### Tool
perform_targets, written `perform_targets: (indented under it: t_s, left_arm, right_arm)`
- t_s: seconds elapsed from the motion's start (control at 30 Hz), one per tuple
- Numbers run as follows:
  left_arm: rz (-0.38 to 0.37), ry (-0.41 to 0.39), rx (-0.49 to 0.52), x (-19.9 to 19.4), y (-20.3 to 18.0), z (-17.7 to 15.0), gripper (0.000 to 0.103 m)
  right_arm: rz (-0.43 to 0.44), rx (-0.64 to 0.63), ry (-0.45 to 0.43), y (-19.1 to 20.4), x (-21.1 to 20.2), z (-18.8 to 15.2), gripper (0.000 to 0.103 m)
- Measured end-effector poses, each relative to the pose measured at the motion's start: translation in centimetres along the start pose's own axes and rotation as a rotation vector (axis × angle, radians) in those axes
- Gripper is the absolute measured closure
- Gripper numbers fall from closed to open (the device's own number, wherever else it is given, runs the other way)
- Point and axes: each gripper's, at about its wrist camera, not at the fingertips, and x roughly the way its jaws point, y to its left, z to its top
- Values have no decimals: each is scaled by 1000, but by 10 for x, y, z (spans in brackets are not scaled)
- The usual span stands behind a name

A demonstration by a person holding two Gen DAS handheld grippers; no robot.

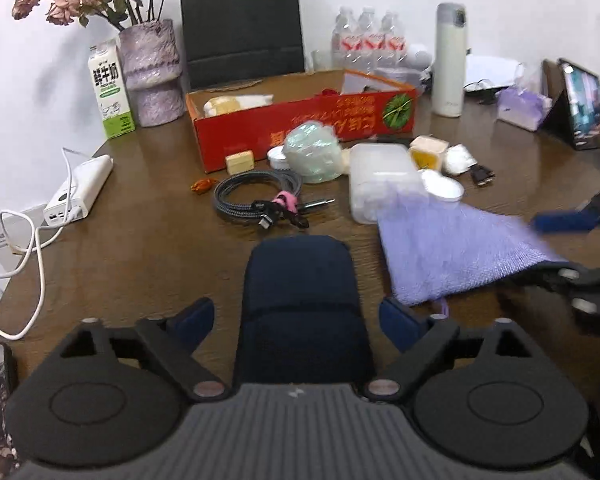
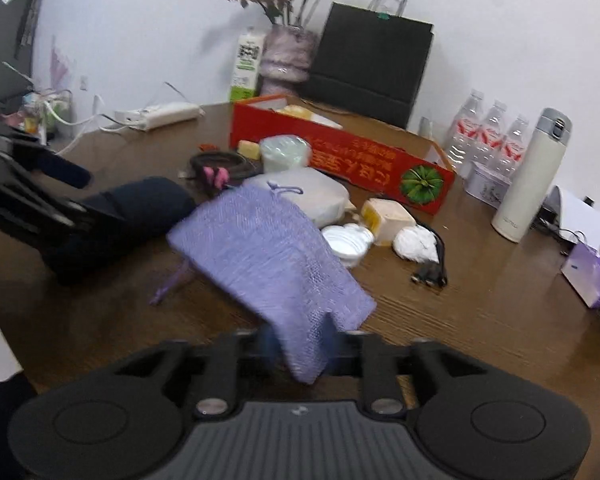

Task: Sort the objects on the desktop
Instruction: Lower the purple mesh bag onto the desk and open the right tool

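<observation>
Right gripper [image 2: 300,340] clamped on purple cloth [image 2: 268,256], lifted over brown table [image 2: 480,312]. Left gripper [image 1: 296,316] spread wide around dark case [image 1: 300,304]. Beyond: coiled cable [image 1: 260,196], translucent box [image 1: 380,180], red carton [image 1: 304,120].

"鲜牛奶" on the milk carton [image 1: 111,87]; box print unreadable

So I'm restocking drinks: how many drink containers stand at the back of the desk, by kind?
Water bottles: 3
Milk carton: 1
White thermos: 1
Total: 5
</observation>
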Motion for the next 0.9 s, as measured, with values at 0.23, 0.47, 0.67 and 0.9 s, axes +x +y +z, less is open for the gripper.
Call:
perform_targets:
  t_s: [0.23,0.47,0.67,0.9]
  left_arm:
    - [5,-11,-96,20,7,-13,15]
    - [-22,10,-103,-1,6,-10,38]
    - [-37,-99,-93,-34,11,3,38]
    - [-30,-71,-148,-29,19,4,38]
  right_arm:
    - [192,263,15,-20,24,15,17]
    - [93,82,51,11,56,16,23]
    - [157,80,30,20,52,15,66]
    - [182,78,31,30,42,15,103]
